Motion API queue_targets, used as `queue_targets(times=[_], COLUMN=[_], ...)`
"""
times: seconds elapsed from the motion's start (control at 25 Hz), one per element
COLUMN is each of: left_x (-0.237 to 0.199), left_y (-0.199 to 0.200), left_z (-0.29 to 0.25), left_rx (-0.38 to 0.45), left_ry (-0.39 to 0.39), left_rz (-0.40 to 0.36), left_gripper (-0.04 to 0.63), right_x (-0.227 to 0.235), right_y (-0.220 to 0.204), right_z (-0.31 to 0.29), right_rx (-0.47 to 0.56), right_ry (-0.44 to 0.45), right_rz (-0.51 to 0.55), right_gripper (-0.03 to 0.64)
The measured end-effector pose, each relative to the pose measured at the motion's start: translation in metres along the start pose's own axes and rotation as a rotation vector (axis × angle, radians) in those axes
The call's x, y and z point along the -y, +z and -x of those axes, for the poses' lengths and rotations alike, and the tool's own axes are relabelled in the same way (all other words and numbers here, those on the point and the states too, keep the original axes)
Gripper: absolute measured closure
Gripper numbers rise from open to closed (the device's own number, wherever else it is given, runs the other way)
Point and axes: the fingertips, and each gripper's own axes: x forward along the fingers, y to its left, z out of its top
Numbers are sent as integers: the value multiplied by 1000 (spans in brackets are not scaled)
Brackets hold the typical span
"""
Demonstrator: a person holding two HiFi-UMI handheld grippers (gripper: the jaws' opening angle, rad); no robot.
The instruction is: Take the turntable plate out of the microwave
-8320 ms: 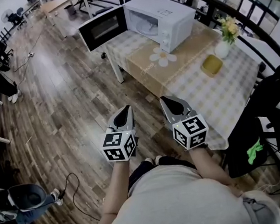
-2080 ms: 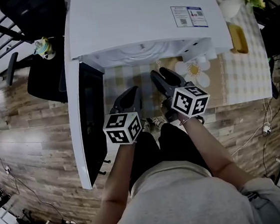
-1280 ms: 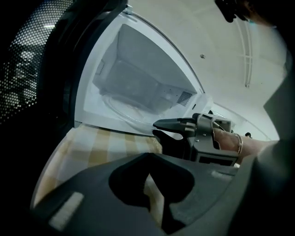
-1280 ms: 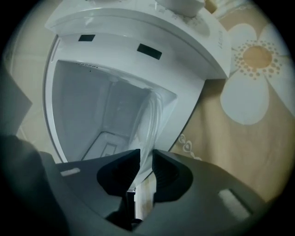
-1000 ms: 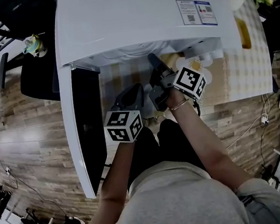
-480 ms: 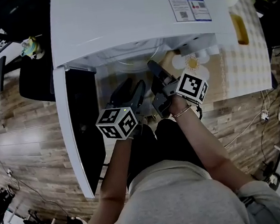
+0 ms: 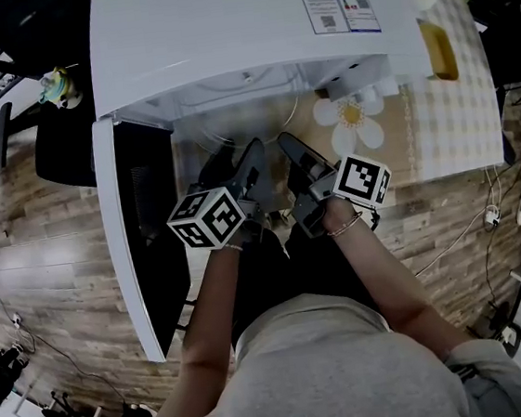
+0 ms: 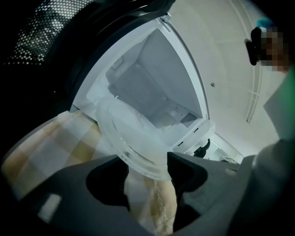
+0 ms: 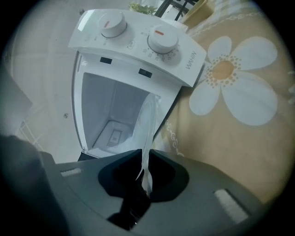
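My right gripper [image 9: 145, 156] has its jaws narrowed onto the rim of the plate [image 9: 148, 124], which shows edge-on at the centre of its view. My left gripper [image 8: 147, 165] has its jaws wide, with the plate's near rim lying between them. The plate is tilted at the mouth of the microwave [image 7: 240, 28], over the checked worktop [image 7: 447, 125]. The door [image 7: 146, 225] is open at frame left.

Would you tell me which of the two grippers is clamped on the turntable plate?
The right gripper: its fingers pinch the turntable plate by its thin edge, whereas the left gripper has its fingers standing apart.
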Motion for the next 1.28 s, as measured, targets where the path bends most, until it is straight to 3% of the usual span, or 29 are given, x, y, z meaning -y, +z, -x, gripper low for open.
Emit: queue_targets(times=[0.24, 0.56, 0.92, 1.04, 1.28], left_x=[-8, -20, -18, -15, -13], left_y=[2, 10, -9, -10, -19], left_z=[4, 16, 24, 25, 26], left_rx=[8, 115, 68, 67, 38], left_ry=[31, 88, 95, 95, 96], left_rz=[42, 117, 194, 177, 237], left_gripper=[344, 363, 416, 430, 436], right_x=[1, 6, 11, 14, 17], right_y=[-12, -26, -33, -33, -32], right_z=[17, 42, 54, 54, 54], right_rx=[-43, -75, -91, -110, -153], right_ry=[4, -24, -12, -12, -8], right_rz=[22, 58, 124, 154, 277], right_gripper=[545, 541, 539, 529, 508])
